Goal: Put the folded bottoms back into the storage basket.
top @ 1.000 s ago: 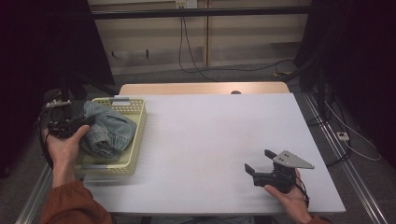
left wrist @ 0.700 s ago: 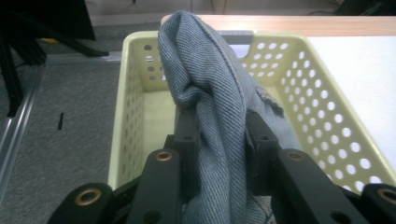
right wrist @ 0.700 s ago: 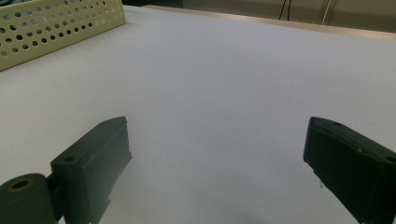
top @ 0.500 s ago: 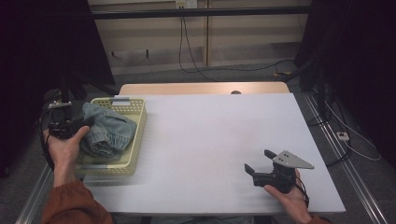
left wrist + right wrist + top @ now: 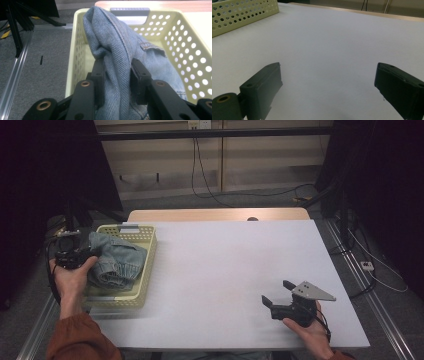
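Left gripper (image 5: 116,75) is clamped on a thick fold of the blue jeans (image 5: 125,50), with a black jaw pressing on each side of the cloth. The jaws have just been opening a tiny bit, yet the denim is still pinched between them. Since a second ago the hand has slid a little toward the near left edge of the yellow basket (image 5: 145,270), and the bunch of jeans has come along with it. That looks like the start of pulling the jeans out, but most of the cloth still lies inside the basket.

Right gripper (image 5: 280,295) rests low on the white table (image 5: 225,255), far from the basket, and has not moved. Its jaws are wide apart with nothing between them.

From above, the jeans (image 5: 117,260) look like one soft lump, and the left gripper (image 5: 82,255) is partly hidden by the hand. Up close, the left gripper view shows the seam, the fold in the jaws and the round holes in the basket wall (image 5: 195,62). A corner of the basket (image 5: 242,13) sits well off in the right gripper view.
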Demonstrator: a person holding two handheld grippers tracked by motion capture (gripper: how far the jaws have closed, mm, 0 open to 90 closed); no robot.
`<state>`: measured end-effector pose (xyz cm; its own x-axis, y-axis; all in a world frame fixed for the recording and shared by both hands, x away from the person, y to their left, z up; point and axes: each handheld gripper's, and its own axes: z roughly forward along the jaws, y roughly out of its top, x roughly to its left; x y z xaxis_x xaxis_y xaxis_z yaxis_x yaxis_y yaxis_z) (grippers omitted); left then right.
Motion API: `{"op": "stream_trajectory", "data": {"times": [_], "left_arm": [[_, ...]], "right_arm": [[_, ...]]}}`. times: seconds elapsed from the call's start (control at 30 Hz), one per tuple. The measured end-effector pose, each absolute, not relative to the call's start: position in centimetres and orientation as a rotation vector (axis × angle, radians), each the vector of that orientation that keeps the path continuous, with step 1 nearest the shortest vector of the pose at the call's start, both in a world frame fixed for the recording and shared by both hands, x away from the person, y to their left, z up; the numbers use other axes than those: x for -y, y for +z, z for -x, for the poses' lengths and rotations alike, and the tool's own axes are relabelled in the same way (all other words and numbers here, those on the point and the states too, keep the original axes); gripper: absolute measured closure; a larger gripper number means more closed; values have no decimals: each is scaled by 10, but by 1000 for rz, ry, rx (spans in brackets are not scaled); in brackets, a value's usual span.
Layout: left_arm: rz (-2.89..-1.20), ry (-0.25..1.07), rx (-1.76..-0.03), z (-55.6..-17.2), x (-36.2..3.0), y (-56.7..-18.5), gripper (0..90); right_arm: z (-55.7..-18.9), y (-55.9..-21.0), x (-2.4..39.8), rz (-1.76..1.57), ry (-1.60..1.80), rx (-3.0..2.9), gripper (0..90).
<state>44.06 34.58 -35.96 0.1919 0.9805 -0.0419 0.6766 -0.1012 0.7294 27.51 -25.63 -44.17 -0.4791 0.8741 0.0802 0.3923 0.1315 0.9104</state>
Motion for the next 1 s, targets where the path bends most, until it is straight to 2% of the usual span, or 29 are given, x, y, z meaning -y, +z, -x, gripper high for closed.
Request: {"op": "stream_trajectory", "data": {"times": [0.3, 1.0], "left_arm": [[-1881, 607, -1592, -447, -344, -371, 625], [-1891, 524, -1658, -453, -351, -386, 618]], "right_arm": [[-275, -442, 256, -1212, 1323, -1938, 75], [-275, -442, 257, -1213, 1320, -1938, 75]]}}
